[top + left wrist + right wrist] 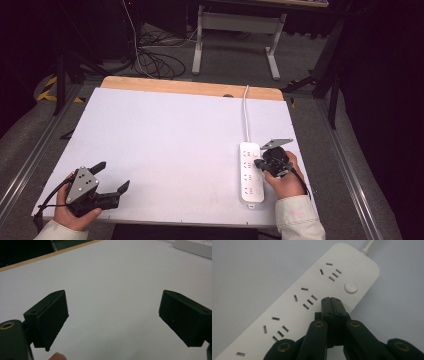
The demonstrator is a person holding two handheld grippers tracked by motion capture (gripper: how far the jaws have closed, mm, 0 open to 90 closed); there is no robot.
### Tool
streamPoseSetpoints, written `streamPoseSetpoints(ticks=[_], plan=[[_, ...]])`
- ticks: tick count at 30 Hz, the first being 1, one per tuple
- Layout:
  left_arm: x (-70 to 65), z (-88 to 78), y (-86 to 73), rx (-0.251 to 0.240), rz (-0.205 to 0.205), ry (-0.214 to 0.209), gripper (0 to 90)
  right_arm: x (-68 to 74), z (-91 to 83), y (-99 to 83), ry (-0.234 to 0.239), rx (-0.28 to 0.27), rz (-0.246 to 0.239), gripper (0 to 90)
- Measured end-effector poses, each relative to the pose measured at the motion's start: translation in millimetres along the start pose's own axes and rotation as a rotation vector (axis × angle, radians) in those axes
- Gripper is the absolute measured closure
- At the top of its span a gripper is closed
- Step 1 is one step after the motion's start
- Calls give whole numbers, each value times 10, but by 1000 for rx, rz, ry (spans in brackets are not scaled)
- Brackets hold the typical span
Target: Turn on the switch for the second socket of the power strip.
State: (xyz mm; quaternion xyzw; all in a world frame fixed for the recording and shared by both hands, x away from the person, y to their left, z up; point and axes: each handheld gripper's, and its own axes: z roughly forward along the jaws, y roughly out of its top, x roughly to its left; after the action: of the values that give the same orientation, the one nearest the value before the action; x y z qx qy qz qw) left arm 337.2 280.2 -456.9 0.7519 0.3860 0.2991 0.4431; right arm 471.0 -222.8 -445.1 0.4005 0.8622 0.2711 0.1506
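— White plastic on a white table (165, 150): we have the power strip (251, 175) lying flat near the right edge, its cord (246, 115) running off toward the far side.

— And we bring the right gripper (331, 300) down over it with the jaws pressed together, holding nothing. Why shut?

— We judge a closed tip makes one blunt point, good for pushing the round button (350, 287) just beside it.

— And the left gripper (114, 176)?

— We park it at the near left corner, jaws spread wide and empty, well apart from the strip, out of the way.
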Motion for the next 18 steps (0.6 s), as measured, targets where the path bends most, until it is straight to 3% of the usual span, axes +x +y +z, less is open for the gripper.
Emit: streamPoseSetpoints(ticks=[9, 18], plan=[[0, 1, 1, 0, 2, -1, 90, -6, 11, -8, 16, -4, 6, 900], [4, -5, 0, 0, -1, -1, 90, 2, 21, -6, -1, -21, 15, 900]])
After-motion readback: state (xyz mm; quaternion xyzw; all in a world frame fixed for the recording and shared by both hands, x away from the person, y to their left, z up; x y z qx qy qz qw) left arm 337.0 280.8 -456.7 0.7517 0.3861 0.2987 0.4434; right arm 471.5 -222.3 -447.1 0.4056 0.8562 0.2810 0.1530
